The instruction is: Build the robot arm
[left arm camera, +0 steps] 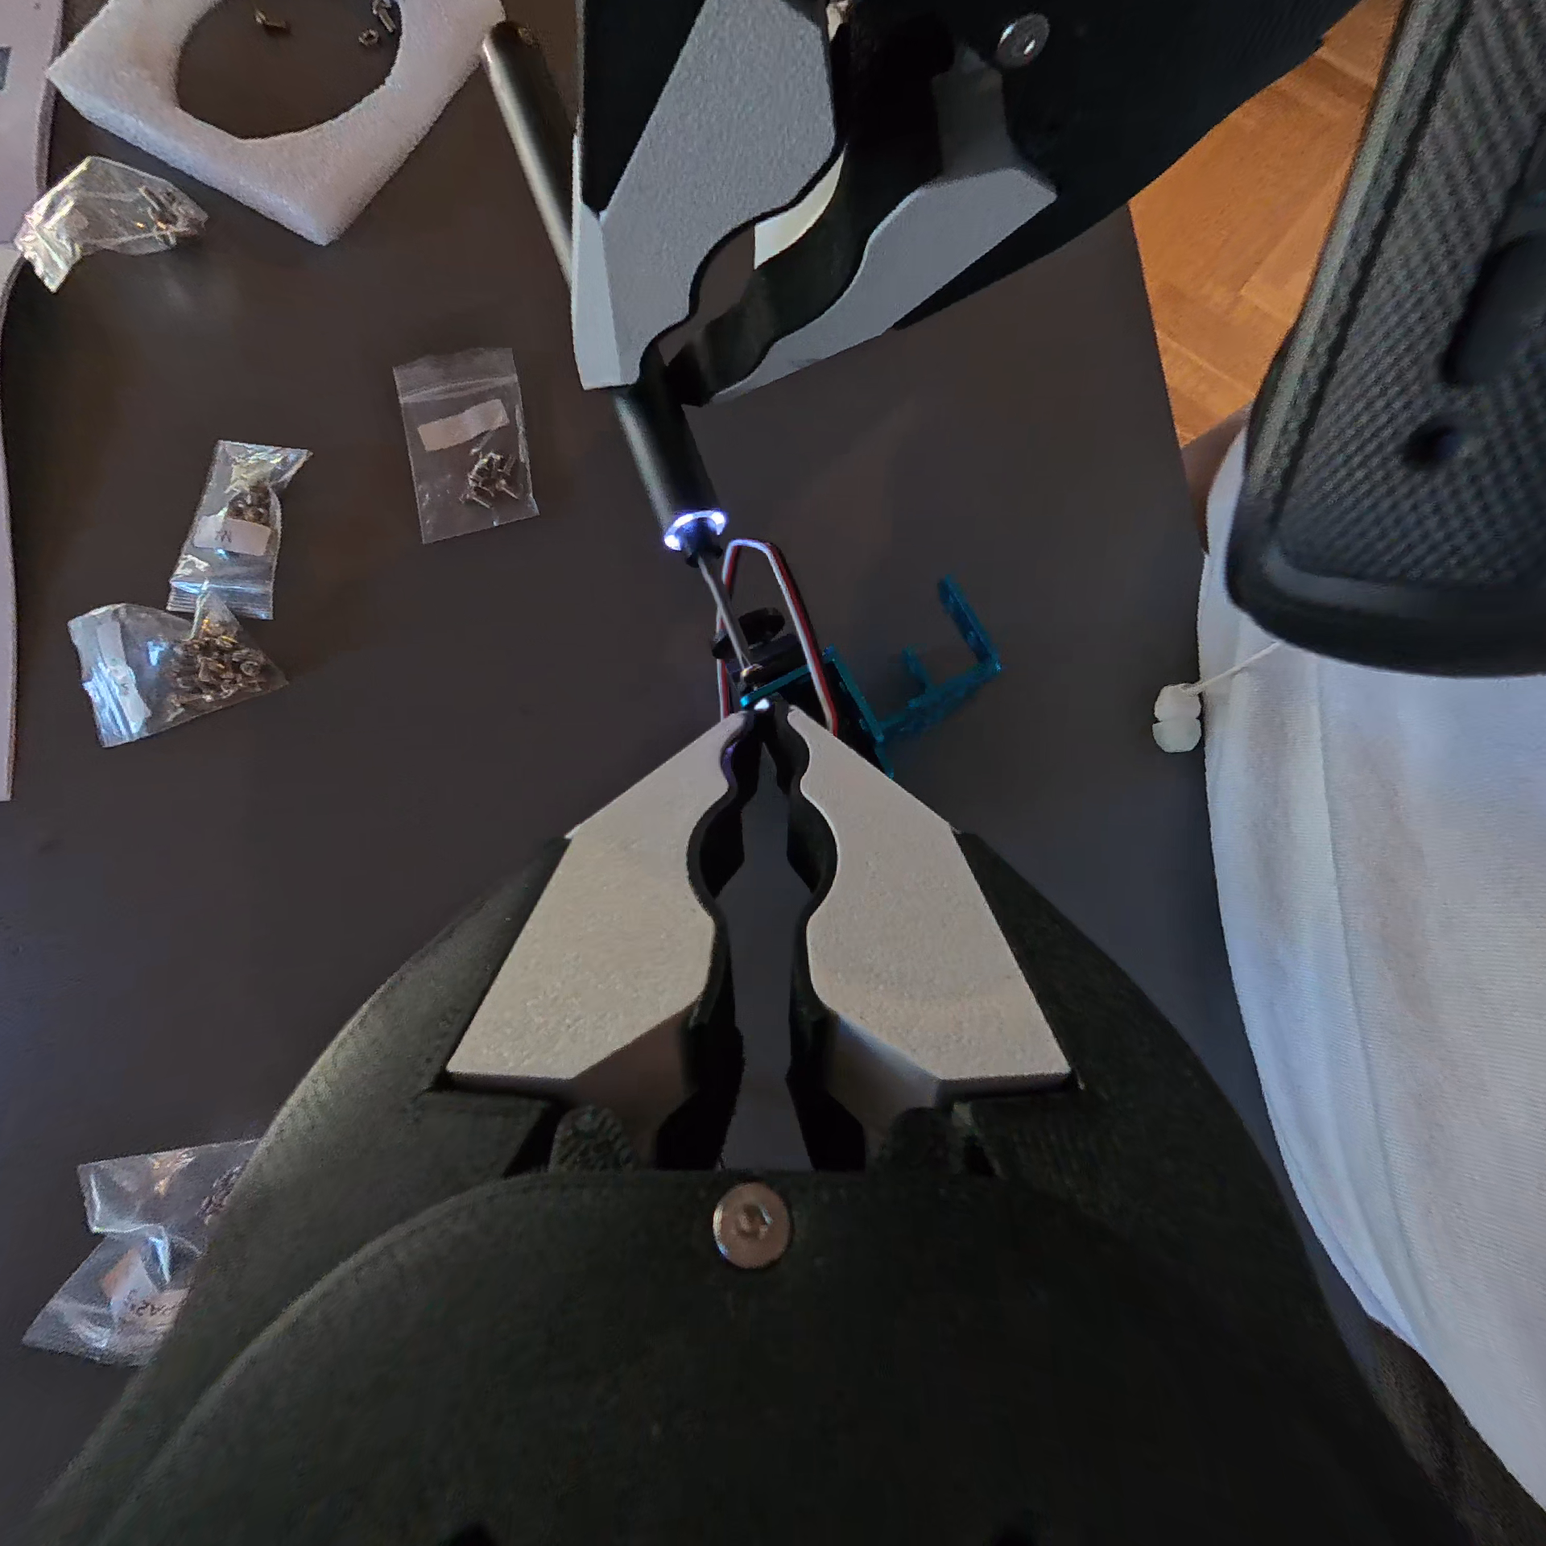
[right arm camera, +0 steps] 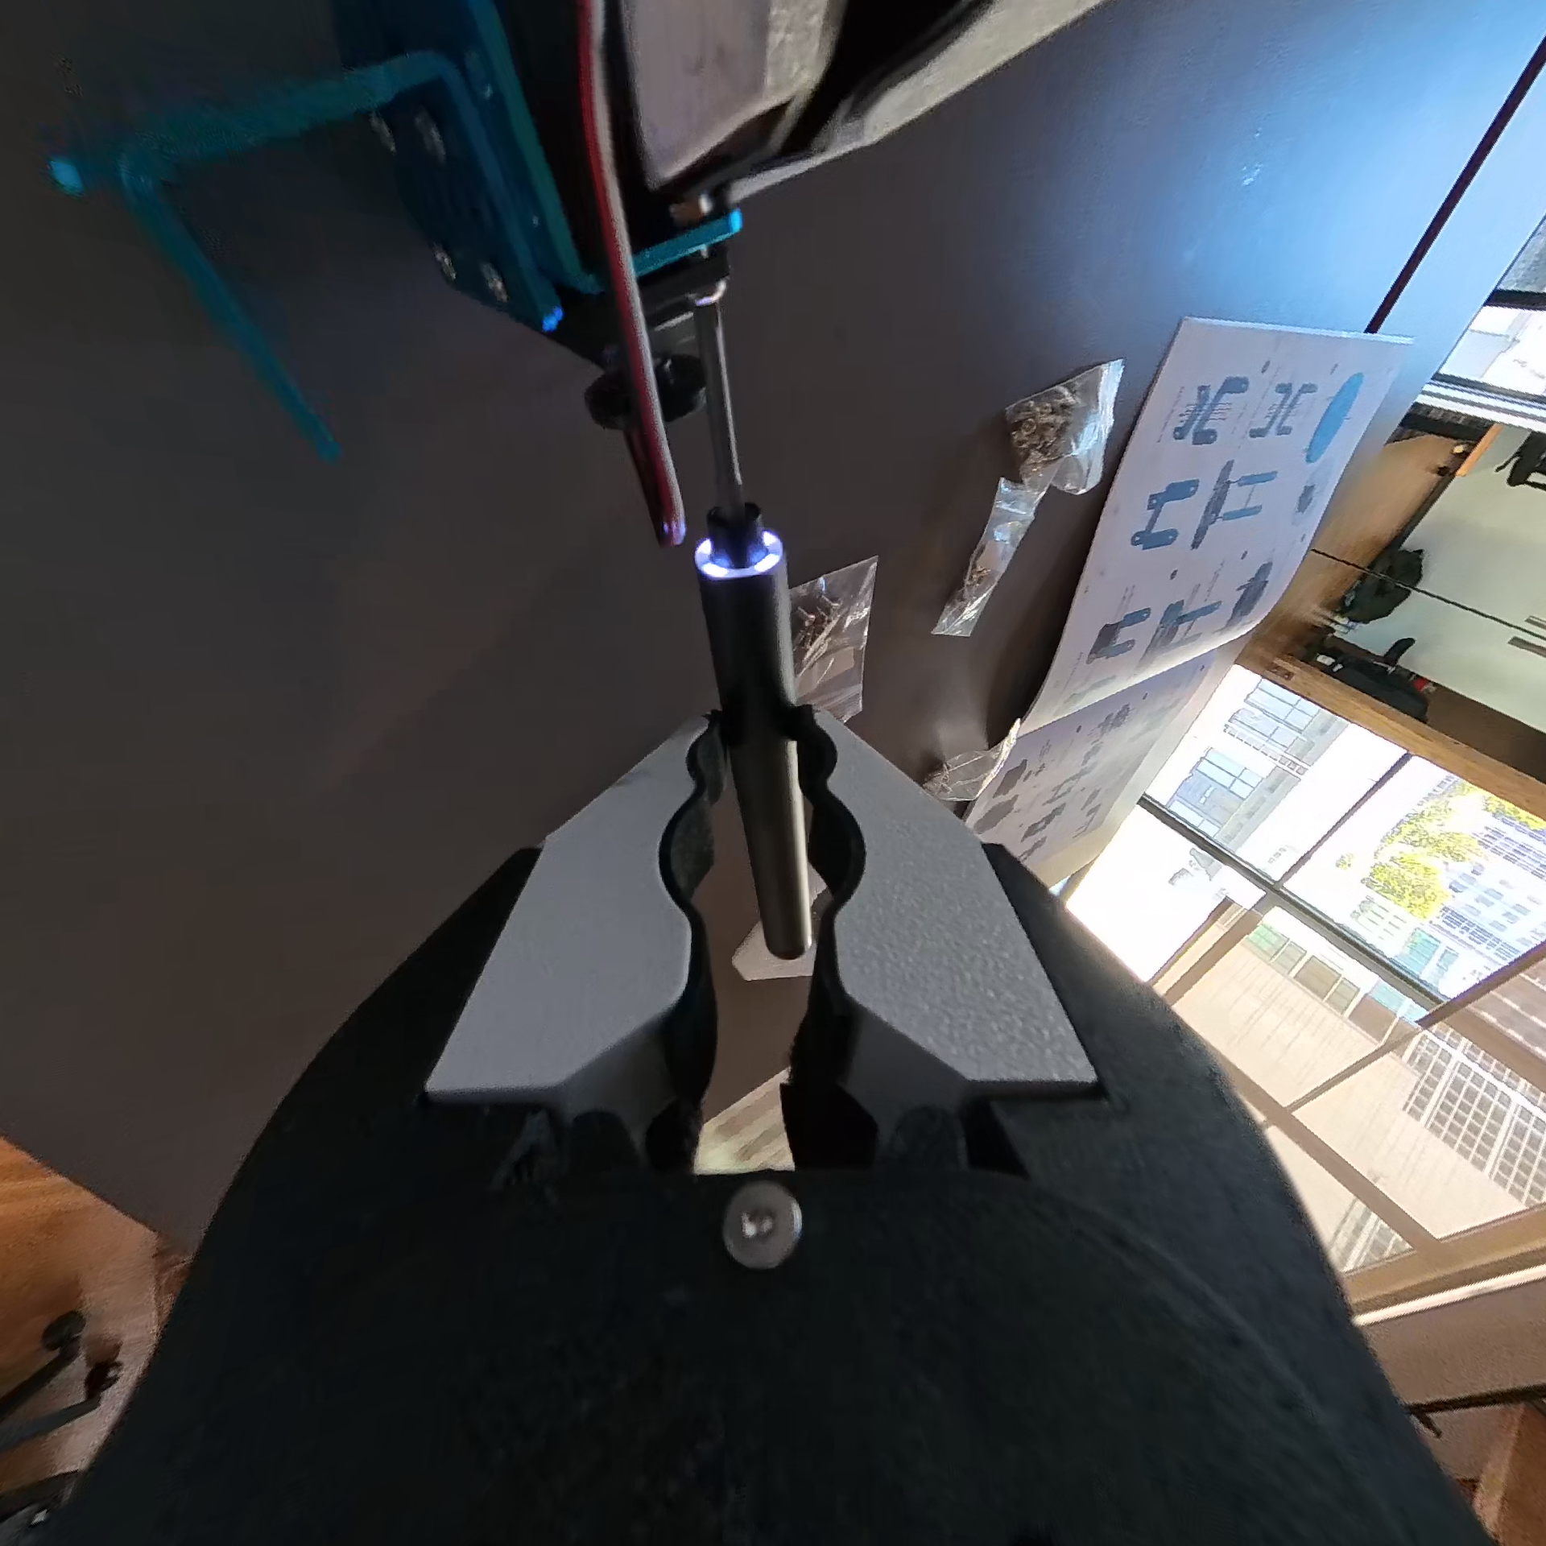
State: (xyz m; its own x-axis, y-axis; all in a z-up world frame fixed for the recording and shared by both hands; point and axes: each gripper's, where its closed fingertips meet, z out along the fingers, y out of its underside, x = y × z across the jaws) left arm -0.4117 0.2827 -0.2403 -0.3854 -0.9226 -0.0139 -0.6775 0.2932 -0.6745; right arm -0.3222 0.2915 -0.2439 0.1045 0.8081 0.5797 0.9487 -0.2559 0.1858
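On the dark bench (left arm camera: 418,795), as I read both wrist views:

Item 1. My left hand-held gripper (left arm camera: 765,711): fingers nearly together, pinched at the tips on the near edge of a blue metal bracket assembly (left arm camera: 912,703). A small black servo-like block (left arm camera: 744,640) sits in the bracket, with a loop of red, white and dark wires (left arm camera: 765,556) rising from it.

Item 2. My right hand-held gripper (right arm camera: 757,728): clamped on the dark barrel of an electric screwdriver (right arm camera: 757,669). A ring of white-blue light (right arm camera: 736,556) glows at its nose. Its thin bit (right arm camera: 715,393) reaches to a screw at the bracket's edge, just beside the left fingertips.

Item 3. Blue bracket frame, open end (left arm camera: 962,644), lying on the bench beyond the clamped part.

Item 4. Several small clear bags of screws (left arm camera: 464,456), scattered to the left of the work, well apart from it.

Item 5. White foam block with a round cut-out (left arm camera: 276,159), far left corner.

Item 6. Printed sheet with blue diagrams (right arm camera: 1213,519), beside more bags.

Item 7. A person's white shirt (left arm camera: 1380,1004) at the bench edge; a carbon-patterned dark part (left arm camera: 1405,376) above it.
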